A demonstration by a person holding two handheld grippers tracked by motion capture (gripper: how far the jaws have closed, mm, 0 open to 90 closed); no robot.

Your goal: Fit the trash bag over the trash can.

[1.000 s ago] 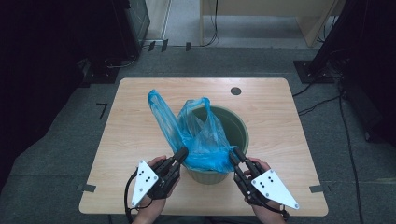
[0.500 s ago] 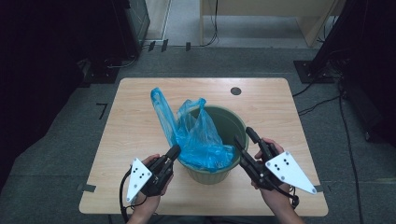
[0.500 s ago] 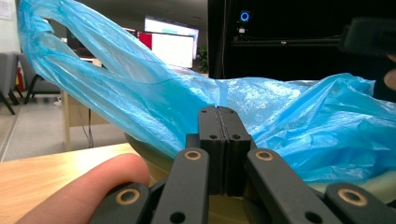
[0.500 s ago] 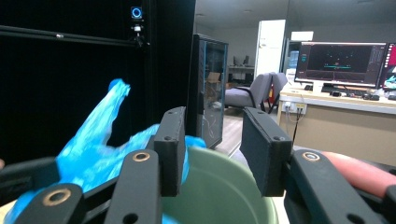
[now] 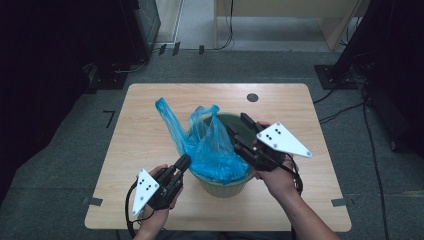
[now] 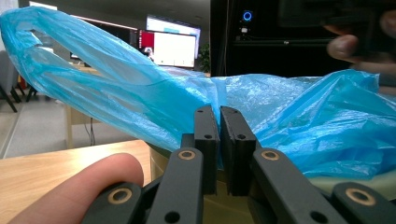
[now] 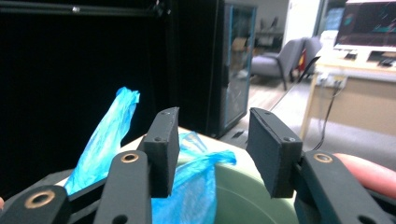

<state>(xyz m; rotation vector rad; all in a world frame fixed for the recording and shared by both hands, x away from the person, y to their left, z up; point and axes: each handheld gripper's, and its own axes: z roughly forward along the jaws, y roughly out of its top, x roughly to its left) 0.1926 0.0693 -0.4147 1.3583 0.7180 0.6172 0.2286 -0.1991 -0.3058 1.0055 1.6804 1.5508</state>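
Lining the round green plastic bin (image 5: 225,182) on the wooden bench (image 5: 150,107): left tongs (image 5: 184,161) pinch the thin blue plastic bag (image 5: 210,150) at the near rim; right tongs (image 5: 239,125), jaws just opened and empty, should next grip the far edge.

A thin, crinkled blue bag (image 5: 207,145) sits partly inside a pale green bin (image 5: 225,182) standing upright near the middle of the surface (image 5: 145,105), toward its near edge. The translucent plastic drapes over the bin's near-left rim and bunches within. One long handle loop rises up and to the far left, clear of the rim; a shorter bunch of plastic stands over the bin's far-left edge.
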